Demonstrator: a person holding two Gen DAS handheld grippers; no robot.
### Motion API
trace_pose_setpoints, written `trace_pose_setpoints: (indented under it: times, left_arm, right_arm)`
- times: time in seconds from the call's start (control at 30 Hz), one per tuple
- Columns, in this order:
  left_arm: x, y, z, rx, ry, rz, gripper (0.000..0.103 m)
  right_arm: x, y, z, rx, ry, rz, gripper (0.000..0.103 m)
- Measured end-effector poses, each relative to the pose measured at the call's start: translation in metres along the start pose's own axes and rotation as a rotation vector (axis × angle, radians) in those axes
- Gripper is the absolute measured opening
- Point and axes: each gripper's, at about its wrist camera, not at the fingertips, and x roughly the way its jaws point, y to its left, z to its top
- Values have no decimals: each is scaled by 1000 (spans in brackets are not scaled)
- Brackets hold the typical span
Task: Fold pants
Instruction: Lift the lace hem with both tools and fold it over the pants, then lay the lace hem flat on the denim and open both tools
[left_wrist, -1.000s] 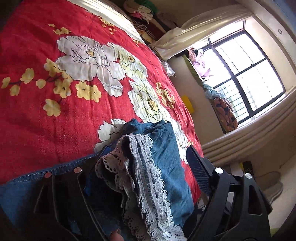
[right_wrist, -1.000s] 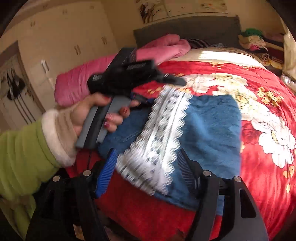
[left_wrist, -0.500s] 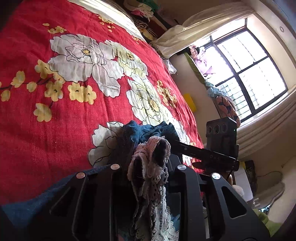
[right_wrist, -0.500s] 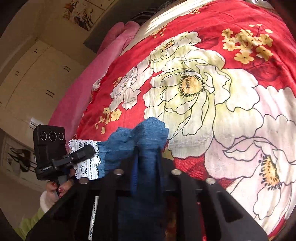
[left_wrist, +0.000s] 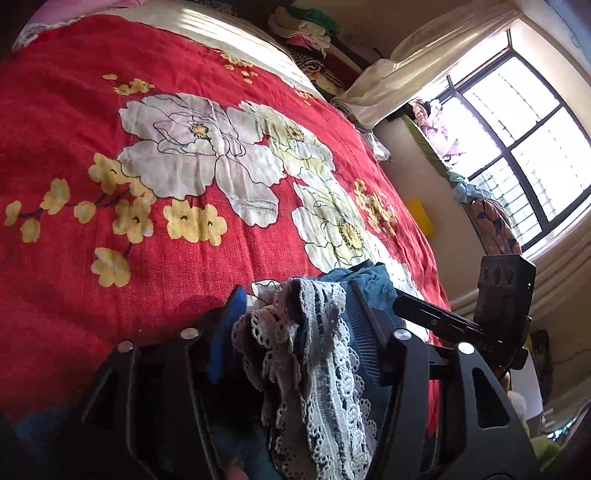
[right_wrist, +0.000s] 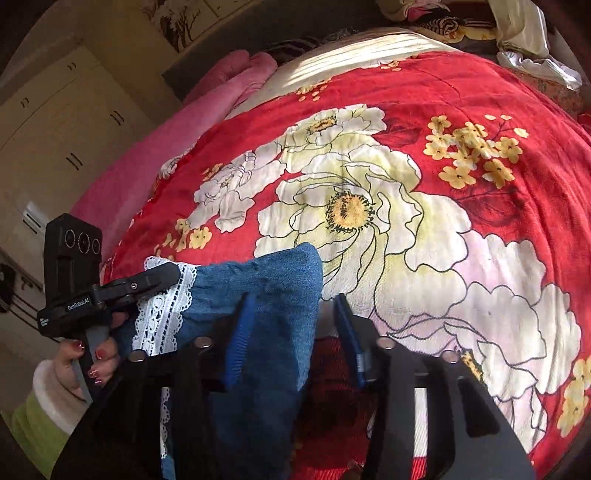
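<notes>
Only left view shows lace hem (left_wrist: 317, 354) between parted fingers; right fingers (right_wrist: 242, 328) parted around denim pants (right_wrist: 273, 291).

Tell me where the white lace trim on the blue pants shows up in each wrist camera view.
Left wrist: the lace trim is bottom centre, bunched between the left gripper fingers.
Right wrist: lace trim is lower left, beside the left gripper.
Shared landmark: the red floral bedspread.

Both tools let go

Half a second back your left tool (left_wrist: 295, 325) and right tool (right_wrist: 291, 328) were clamped on the pants (right_wrist: 273, 295); now both have spread open.
</notes>
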Motion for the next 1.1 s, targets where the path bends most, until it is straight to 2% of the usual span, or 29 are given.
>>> trace_pose_setpoints:
  times: [0.13, 0.23, 0.37, 0.5, 0.57, 0.67, 0.73, 0.83, 0.87, 0.9, 0.93, 0.97, 1.0, 1.1]
  left_arm:
    - [-43, -13, -9, 35, -49, 21, 59]
    - [-67, -26, -32, 49, -53, 19, 61]
    - [-81, -37, -74, 64, -23, 50, 61]
    - [-84, -46, -116, 59, 16, 27, 61]
    - [-81, -47, -131, 36, 40, 17, 61]
    - [-75, -42, -145, -68, 89, -63, 61]
    - [-71, -38, -147, -111, 94, -49, 61]
    - [-61, -36, -143, -144, 88, 0, 52]
    - [-58, -35, -142, -153, 84, 7, 35]
    - [-55, -35, -140, -165, 84, 10, 22]
    - [-51, -35, -140, -176, 86, 13, 14]
    - [-49, -36, -140, -177, 89, 24, 12]
    - [-47, -40, -142, -165, 97, 39, 11]
    - [-49, -54, -152, -108, 105, 78, 11]
  right_arm:
    - [-41, 10, -19, -11, -72, 21, 61]
    - [-62, 20, -42, -26, -86, 56, 63]
    - [-73, 29, -76, -56, -53, 35, 63]
    - [-79, 29, -102, -37, -22, 34, 63]
    - [-76, 28, -112, -16, 0, 48, 63]
    - [-74, 26, -126, 17, 28, 80, 63]
    - [-71, 28, -130, 26, 40, 109, 62]
    - [-60, 28, -132, 47, 84, 118, 58]
    - [-54, 26, -133, 59, 100, 120, 55]
    - [-50, 23, -133, 75, 111, 125, 44]
    - [-48, 22, -133, 83, 118, 131, 26]
    - [-47, 20, -133, 85, 121, 144, 17]
    - [-48, 19, -133, 84, 117, 162, 14]
    - [-62, 24, -132, 21, 82, 152, 13]
